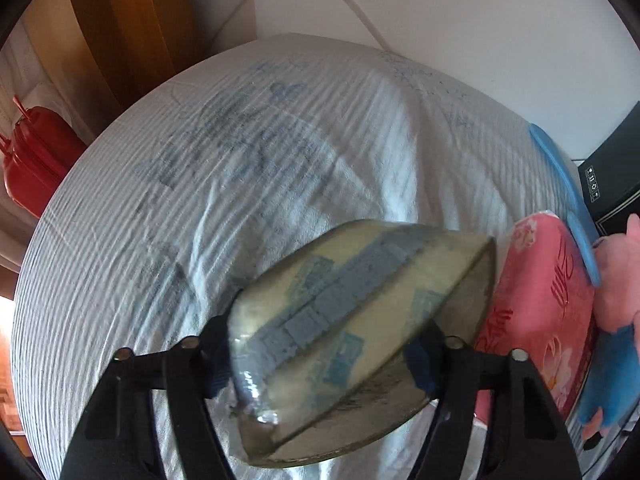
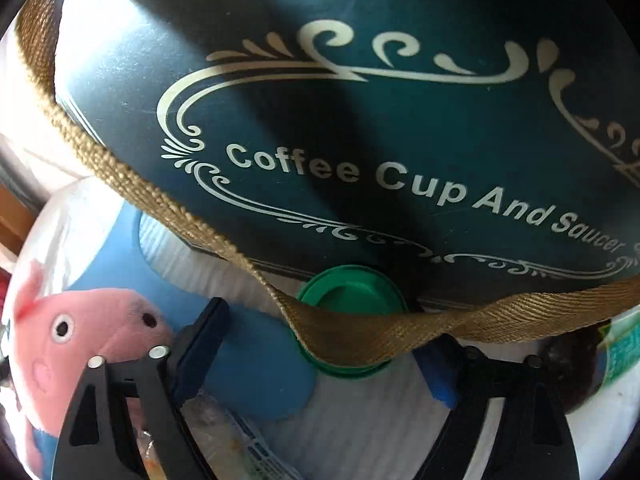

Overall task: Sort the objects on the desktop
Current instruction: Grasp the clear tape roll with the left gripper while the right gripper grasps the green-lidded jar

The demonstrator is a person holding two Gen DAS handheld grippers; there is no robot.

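Note:
My left gripper (image 1: 320, 356) is shut on a cream and blue wrapped packet (image 1: 352, 320), held above the white striped cloth (image 1: 200, 200). A pink tissue pack (image 1: 540, 312) lies just right of it, with a pink pig plush (image 1: 616, 280) beyond. My right gripper (image 2: 320, 344) is open, its fingers either side of a green lid (image 2: 352, 292) and a tan woven strap (image 2: 380, 328) that crosses between them. The dark teal "Coffee Cup And Saucer" box (image 2: 360, 120) fills the view behind. The pig plush (image 2: 72, 332) sits left of the right gripper, on a blue flat piece (image 2: 248, 360).
A red container (image 1: 36, 160) stands off the table's far left edge beside a wooden panel (image 1: 132, 32). A blue strip (image 1: 560, 184) and a dark box (image 1: 612, 168) lie at the right. A clear-wrapped item (image 2: 240, 444) lies under the right gripper. A dark round object (image 2: 568, 364) sits at its right.

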